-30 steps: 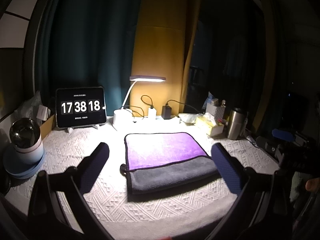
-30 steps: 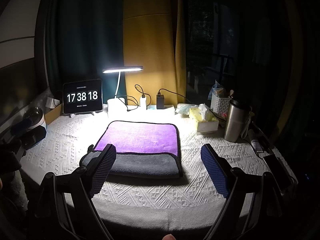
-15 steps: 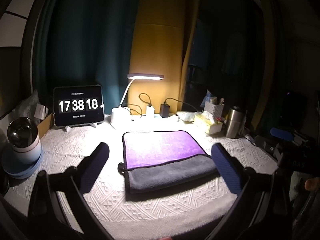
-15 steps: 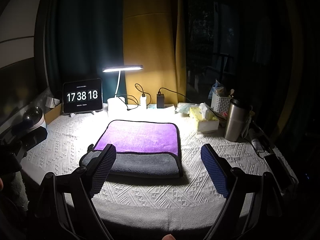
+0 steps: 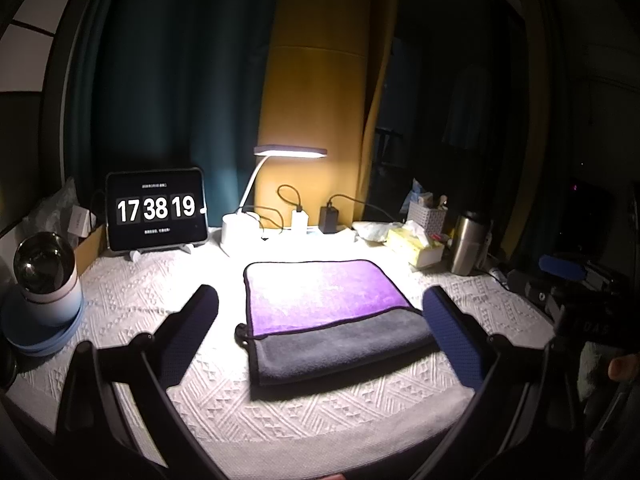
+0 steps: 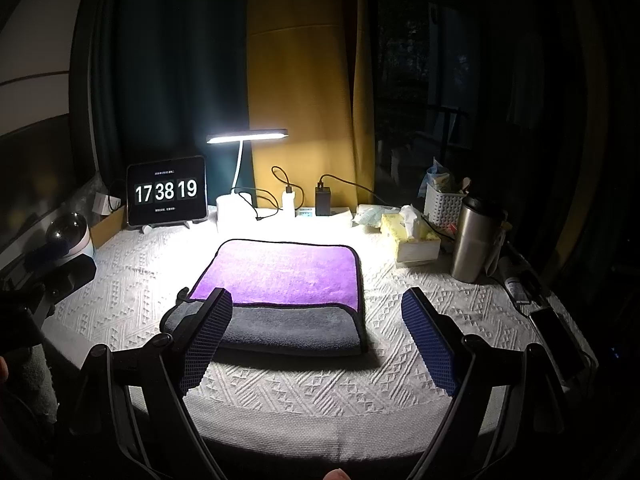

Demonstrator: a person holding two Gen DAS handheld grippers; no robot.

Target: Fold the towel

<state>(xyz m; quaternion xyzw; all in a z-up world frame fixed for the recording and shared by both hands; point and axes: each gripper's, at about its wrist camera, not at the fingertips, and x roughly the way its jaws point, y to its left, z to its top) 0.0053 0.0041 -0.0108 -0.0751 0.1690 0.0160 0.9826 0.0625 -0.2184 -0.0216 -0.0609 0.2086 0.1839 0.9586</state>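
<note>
A towel [image 5: 324,300] lies folded on the white textured tablecloth, purple on top with a grey layer showing along its near edge; it also shows in the right wrist view [image 6: 284,276]. My left gripper [image 5: 320,312] is open and empty, held above the table's front, its fingers to either side of the towel's near part. My right gripper [image 6: 316,312] is open and empty, also held back from the towel; its left finger [image 6: 204,336] overlaps the towel's near left corner in view.
At the back stand a tablet clock [image 5: 156,210], a lit desk lamp [image 5: 290,152], chargers, a tissue box [image 6: 416,240], a white basket [image 6: 444,202] and a steel tumbler [image 6: 474,240]. A lidded cup [image 5: 46,276] sits left. A phone [image 6: 556,338] lies right.
The left wrist view has shifted slightly, so the towel sits a little lower and left in it. The right gripper has stayed still. The clock went from 18 to 19 seconds.
</note>
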